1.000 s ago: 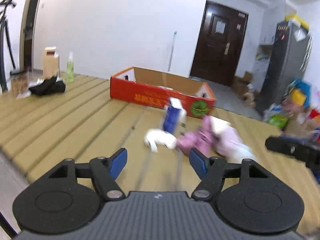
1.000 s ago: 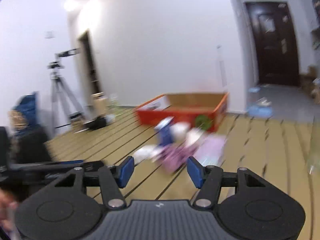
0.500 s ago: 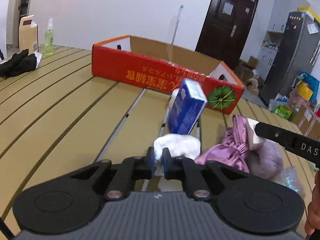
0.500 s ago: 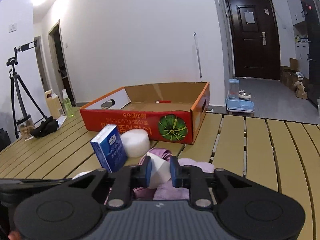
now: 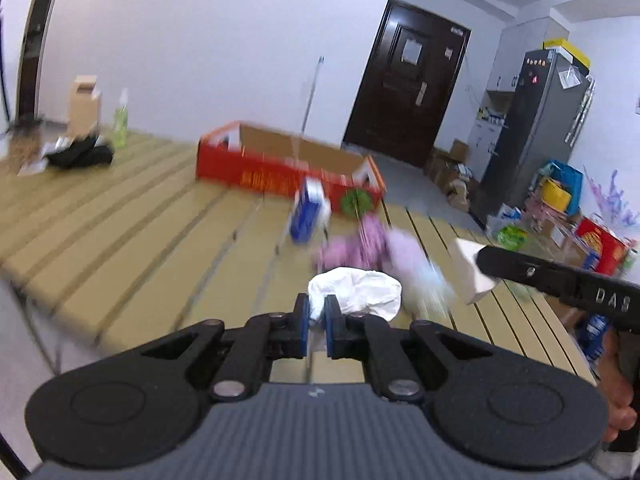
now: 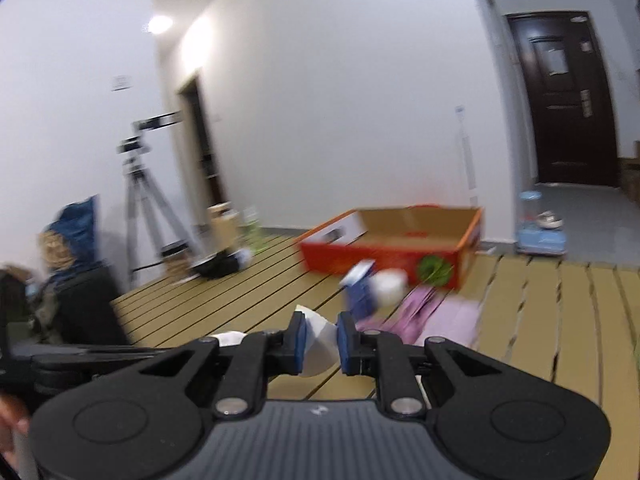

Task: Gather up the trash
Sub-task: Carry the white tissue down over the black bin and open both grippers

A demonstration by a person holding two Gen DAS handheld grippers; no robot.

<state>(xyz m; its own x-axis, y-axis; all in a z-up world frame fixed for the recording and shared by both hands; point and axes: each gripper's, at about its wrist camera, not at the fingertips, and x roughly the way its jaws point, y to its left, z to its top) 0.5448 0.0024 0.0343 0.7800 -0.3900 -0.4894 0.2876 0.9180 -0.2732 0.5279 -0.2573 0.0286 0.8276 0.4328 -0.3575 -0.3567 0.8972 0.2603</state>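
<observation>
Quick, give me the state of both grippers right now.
Left gripper: shut on the crumpled white tissue.
Right gripper: shut on a white paper scrap.

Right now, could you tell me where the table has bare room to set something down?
Bare slats lie left of the red cardboard box, toward the black cloth. It is crowded before the box: blue carton, pink bag.

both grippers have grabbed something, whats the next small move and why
Probably carry both pieces toward the open red cardboard box. The left gripper is shut on a crumpled white wad, the right gripper on a white paper piece, both lifted; the box looks like the bin.
</observation>
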